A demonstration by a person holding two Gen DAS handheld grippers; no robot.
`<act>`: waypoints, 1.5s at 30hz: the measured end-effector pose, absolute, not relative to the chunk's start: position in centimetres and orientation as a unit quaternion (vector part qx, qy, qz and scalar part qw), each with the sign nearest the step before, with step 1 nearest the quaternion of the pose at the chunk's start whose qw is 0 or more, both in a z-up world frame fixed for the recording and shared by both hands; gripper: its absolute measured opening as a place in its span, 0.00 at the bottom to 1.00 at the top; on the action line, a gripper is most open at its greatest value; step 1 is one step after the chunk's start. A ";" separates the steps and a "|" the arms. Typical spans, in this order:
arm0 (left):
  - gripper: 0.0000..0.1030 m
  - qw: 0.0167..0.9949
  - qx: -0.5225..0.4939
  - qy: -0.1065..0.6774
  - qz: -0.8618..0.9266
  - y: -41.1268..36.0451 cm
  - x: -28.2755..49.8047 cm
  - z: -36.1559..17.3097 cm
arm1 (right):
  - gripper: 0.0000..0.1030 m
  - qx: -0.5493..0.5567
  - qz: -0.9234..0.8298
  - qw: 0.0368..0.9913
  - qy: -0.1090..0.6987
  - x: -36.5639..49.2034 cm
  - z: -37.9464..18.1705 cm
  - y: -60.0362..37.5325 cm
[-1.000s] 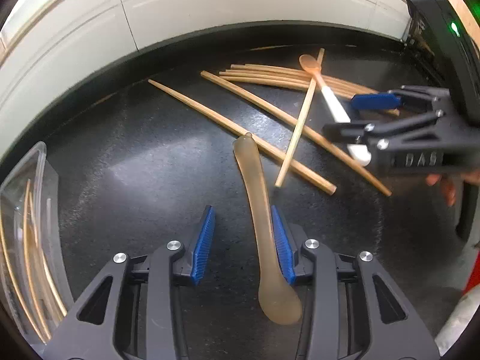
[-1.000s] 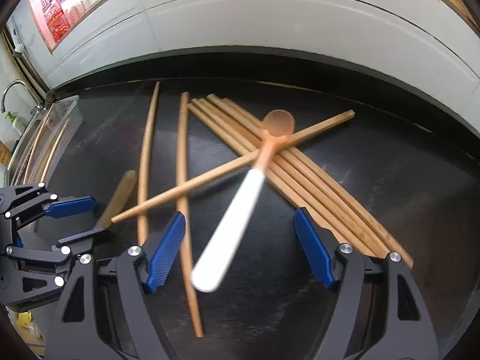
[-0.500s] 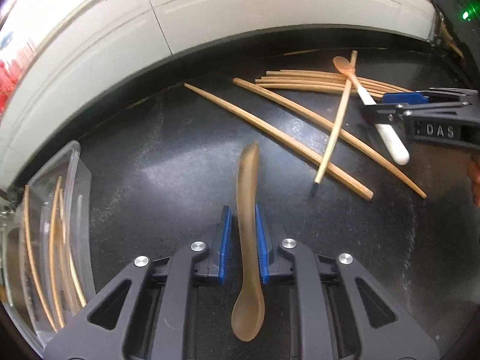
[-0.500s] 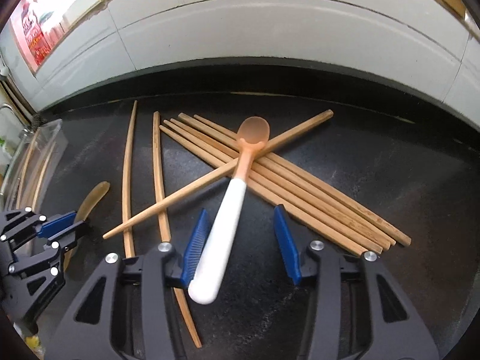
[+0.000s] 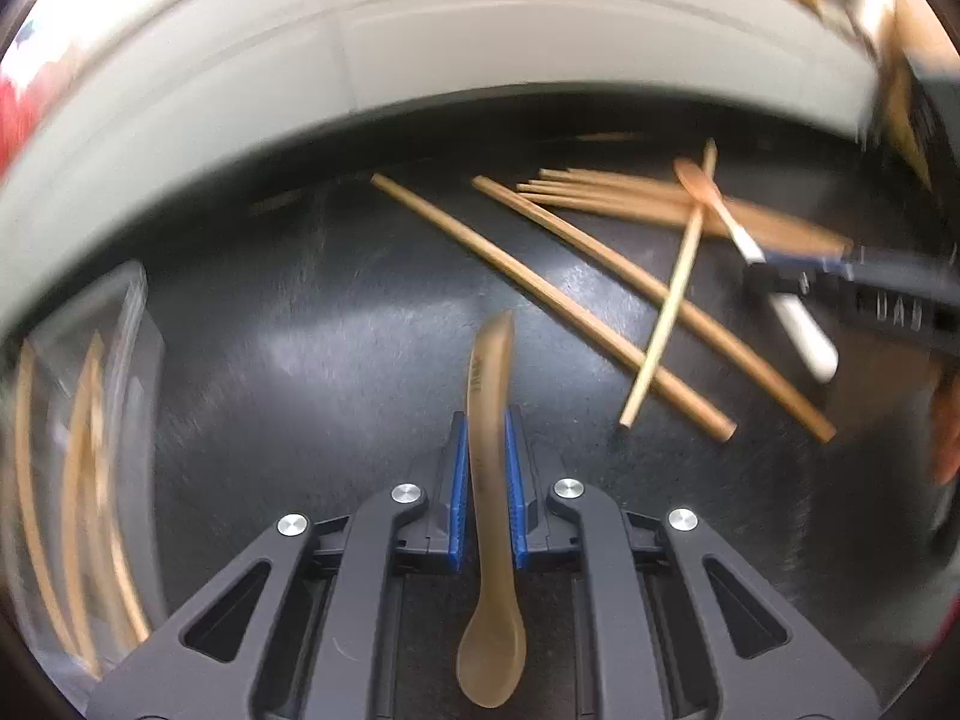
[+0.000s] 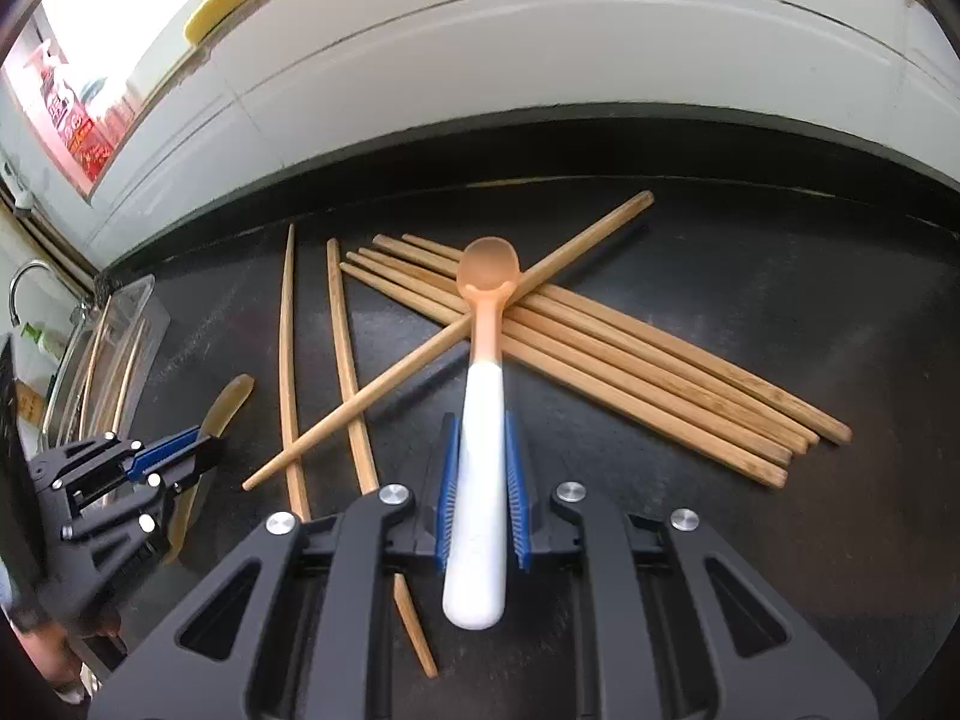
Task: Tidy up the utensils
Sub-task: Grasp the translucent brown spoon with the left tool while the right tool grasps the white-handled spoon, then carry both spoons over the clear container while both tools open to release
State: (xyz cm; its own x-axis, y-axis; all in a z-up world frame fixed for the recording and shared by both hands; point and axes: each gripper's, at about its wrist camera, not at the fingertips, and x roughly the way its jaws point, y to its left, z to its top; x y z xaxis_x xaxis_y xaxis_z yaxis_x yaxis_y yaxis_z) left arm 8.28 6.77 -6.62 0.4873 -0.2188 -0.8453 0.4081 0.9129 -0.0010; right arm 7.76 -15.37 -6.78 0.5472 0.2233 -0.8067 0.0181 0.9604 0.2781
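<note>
Closing together since a second ago, the left gripper (image 5: 483, 480) pinches the amber spoon (image 5: 489, 480) while the right gripper (image 6: 480, 480) clamps the white-handled spoon (image 6: 480, 450), chopsticks (image 6: 630, 354) at one o'clock, so both look ready for lifting.

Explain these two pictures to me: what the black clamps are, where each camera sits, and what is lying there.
No robot here: a person holds a two-finger clamp in each hand, each with a camera looking along its fingers. One picture is from the left gripper, the other from the right gripper. Both are closing: the left on a brown spoon, the right on the white handle of an orange spoon. Loose chopsticks lie crossed on the dark counter. A clear tray at the left holds more chopsticks.
</note>
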 end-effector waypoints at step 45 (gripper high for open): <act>0.11 0.855 -0.057 0.485 -0.172 36.8 10.9 1.7 | 0.15 0.214 0.191 0.844 0.453 6.7 1.3 14.7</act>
